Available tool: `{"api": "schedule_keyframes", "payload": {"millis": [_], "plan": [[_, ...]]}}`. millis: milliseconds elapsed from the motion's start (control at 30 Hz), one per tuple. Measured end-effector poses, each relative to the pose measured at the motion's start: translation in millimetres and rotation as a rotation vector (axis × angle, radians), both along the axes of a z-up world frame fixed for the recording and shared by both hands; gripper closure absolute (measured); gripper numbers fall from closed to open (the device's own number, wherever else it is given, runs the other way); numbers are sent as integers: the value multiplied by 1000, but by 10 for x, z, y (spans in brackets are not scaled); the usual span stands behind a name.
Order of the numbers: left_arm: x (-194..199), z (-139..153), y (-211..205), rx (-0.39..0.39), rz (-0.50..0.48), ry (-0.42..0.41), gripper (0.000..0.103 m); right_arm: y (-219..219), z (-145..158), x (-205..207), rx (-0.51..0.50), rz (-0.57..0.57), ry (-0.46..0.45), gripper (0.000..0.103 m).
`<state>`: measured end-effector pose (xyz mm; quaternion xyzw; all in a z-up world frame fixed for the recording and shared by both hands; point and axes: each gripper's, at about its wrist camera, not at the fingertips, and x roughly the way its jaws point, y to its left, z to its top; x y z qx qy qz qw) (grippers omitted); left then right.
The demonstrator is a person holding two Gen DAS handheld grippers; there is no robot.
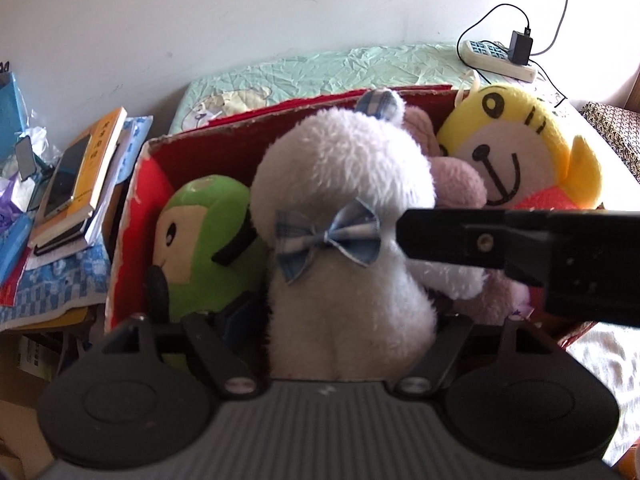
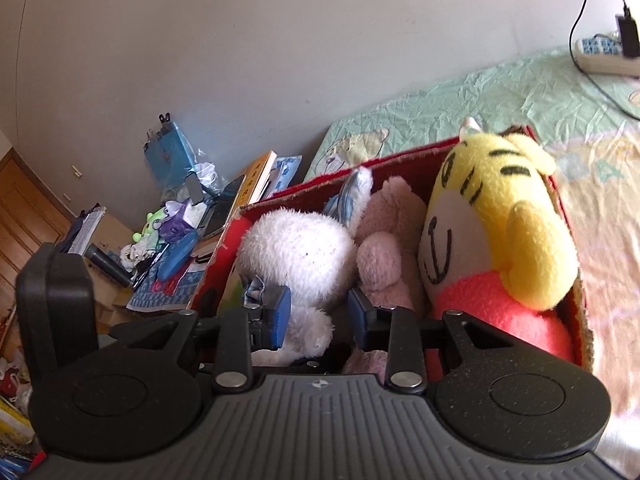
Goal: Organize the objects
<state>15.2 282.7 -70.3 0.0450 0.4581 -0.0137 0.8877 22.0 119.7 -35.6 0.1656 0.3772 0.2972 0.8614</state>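
I see a bed (image 2: 520,92) with a crumpled green sheet against a plain wall (image 2: 240,40); on it sits a red box (image 1: 280,114). One power strip (image 1: 496,58) lies on the far sheet. Left of the box is a cluttered pile with books (image 1: 94,160).

The box holds four plush toys: one white (image 1: 344,208), one green (image 1: 200,232), one pink (image 2: 384,256), one yellow (image 2: 492,216).

My left gripper (image 1: 344,344) straddles the white toy's base, fingers mostly hidden, so I cannot tell contact. My right gripper (image 2: 318,316) stands narrow, white fur between its blue pads (image 2: 278,314); I cannot tell whether they press it.
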Motion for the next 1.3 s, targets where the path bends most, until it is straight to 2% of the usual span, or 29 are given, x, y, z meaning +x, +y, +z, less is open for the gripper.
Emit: {"api": "schedule_keyframes", "payload": {"millis": [100, 267, 400, 467, 633, 700, 767, 1000, 1067, 1300], "plan": [[-6, 9, -8, 2, 10, 4, 25, 17, 70, -37, -61, -36, -42, 68], [-36, 76, -22, 4, 17, 5, 22, -47, 117, -58, -115, -100, -55, 63], [-124, 206, -79, 42, 25, -46, 12, -124, 185, -127, -139, -148, -59, 60], [-154, 274, -115, 68, 26, -68, 11, -168, 240, -167, -165, -183, -67, 60], [-216, 445, -211, 72, 15, -94, 11, -342, 347, -284, -241, -295, -77, 57], [-253, 511, -260, 67, 11, -104, 11, -442, 358, -306, -263, -335, -67, 50], [-302, 567, -326, 63, -3, -118, 10, -543, 352, -337, -287, -360, -59, 50], [-427, 668, -697, 48, -22, -144, 7, -925, 289, -400, -308, -419, -26, 50], [-450, 681, -824, 47, -15, -147, 1, -1065, 278, -426, -320, -441, -22, 49], [-555, 693, -1405, 103, -8, -152, 1, -1562, 199, -507, -373, -480, 5, 43]]}}
